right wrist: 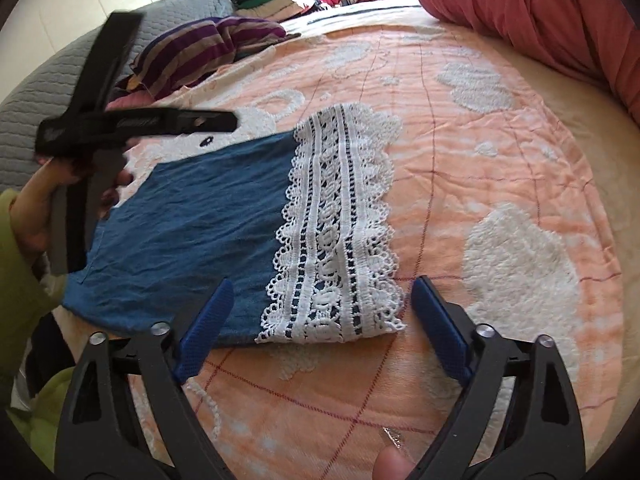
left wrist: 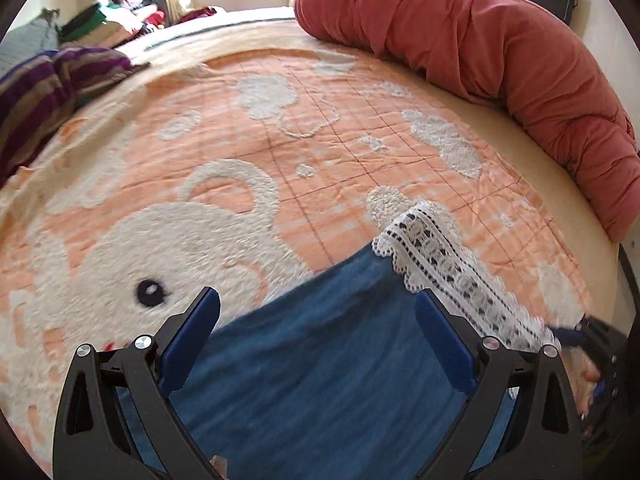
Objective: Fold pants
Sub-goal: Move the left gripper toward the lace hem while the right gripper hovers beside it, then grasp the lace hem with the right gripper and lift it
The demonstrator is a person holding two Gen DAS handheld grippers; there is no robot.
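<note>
Blue pants (right wrist: 192, 224) show whole only from my right wrist: one pair, one lace hem (right wrist: 336, 224). Both grippers, left (left wrist: 318, 316) and right (right wrist: 322, 308), spread their fingers wide, holding nothing.

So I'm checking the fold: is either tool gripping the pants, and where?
Nothing is held. Both the left gripper and right gripper have open jaws above the pants.
</note>
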